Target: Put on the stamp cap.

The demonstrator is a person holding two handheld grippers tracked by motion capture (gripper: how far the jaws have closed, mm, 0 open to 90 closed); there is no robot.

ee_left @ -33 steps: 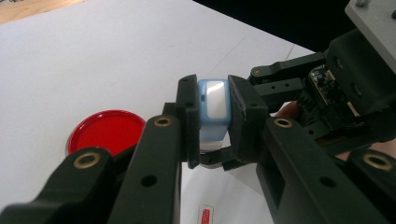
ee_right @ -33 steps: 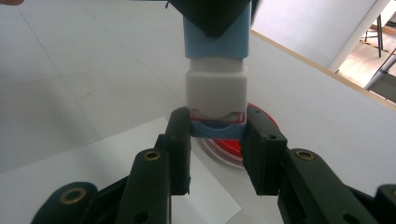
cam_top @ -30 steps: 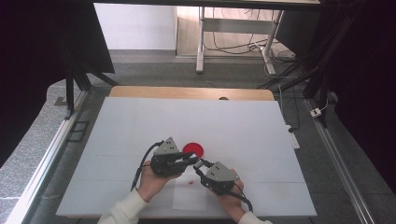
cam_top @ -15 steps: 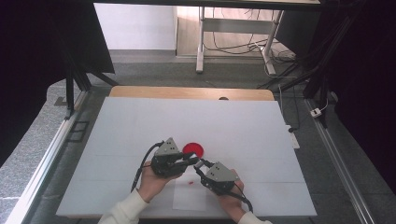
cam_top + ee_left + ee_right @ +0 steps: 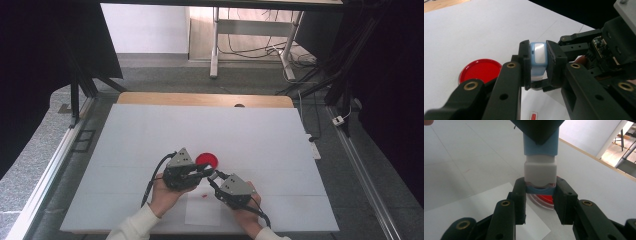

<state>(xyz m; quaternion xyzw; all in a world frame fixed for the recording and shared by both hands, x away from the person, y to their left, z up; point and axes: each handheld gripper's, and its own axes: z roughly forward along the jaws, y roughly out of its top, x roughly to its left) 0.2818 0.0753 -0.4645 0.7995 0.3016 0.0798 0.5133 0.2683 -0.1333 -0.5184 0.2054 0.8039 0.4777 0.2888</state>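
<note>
On the white table [image 5: 125, 150], near its front edge, the left gripper [image 5: 202, 171] clamps the blue upper part of a small blue-and-white stamp [image 5: 538, 58], held in the air just in front of a red dish [image 5: 207, 160]. To its right the right gripper [image 5: 214, 178] meets it, jaws closed on the stamp's lower end, above a paper sheet [image 5: 202, 212].

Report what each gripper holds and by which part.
Both hold one small blue-and-white block: the left gripper clamps its blue end by the sides, the right gripper grips the bottom of its white end.
</note>
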